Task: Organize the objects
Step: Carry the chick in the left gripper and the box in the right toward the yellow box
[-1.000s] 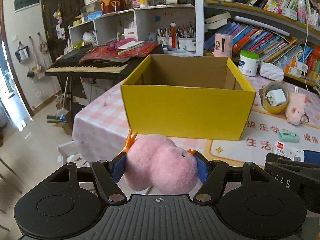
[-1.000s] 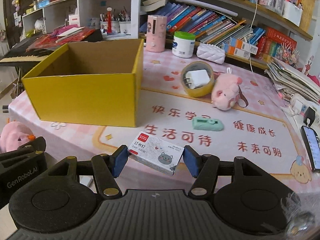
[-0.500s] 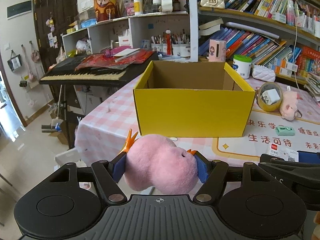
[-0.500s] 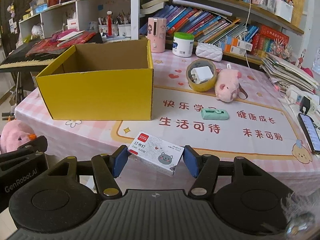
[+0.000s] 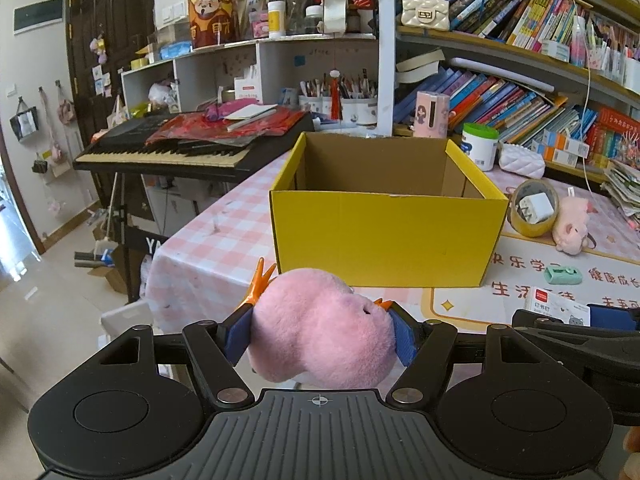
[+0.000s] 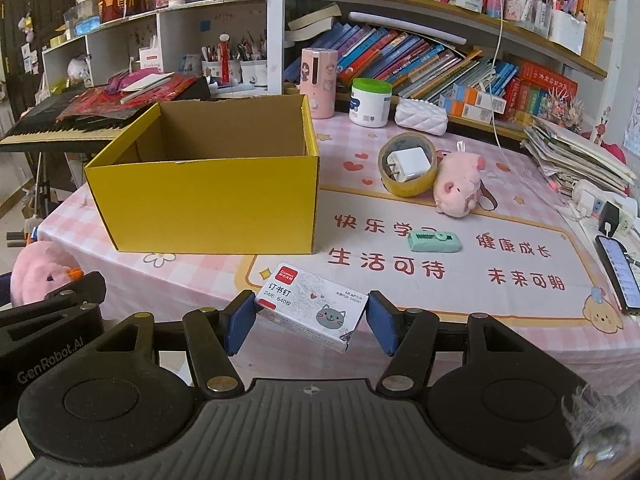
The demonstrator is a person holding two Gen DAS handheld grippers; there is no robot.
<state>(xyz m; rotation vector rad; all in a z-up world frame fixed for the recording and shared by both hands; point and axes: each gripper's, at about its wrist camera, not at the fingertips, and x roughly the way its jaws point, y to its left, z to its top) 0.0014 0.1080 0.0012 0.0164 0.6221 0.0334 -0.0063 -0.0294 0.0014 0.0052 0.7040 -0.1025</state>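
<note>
Pink plush squeezed between left gripper pads, held off the table edge before yellow box. Staple box clamped tilted in right gripper, over the mat near the box.

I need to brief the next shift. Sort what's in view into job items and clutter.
Job: pink plush in the left gripper; staple box in the right gripper; yellow box; tape roll; pig toy; green stapler.

Clutter: keyboard; books; phone.
</note>
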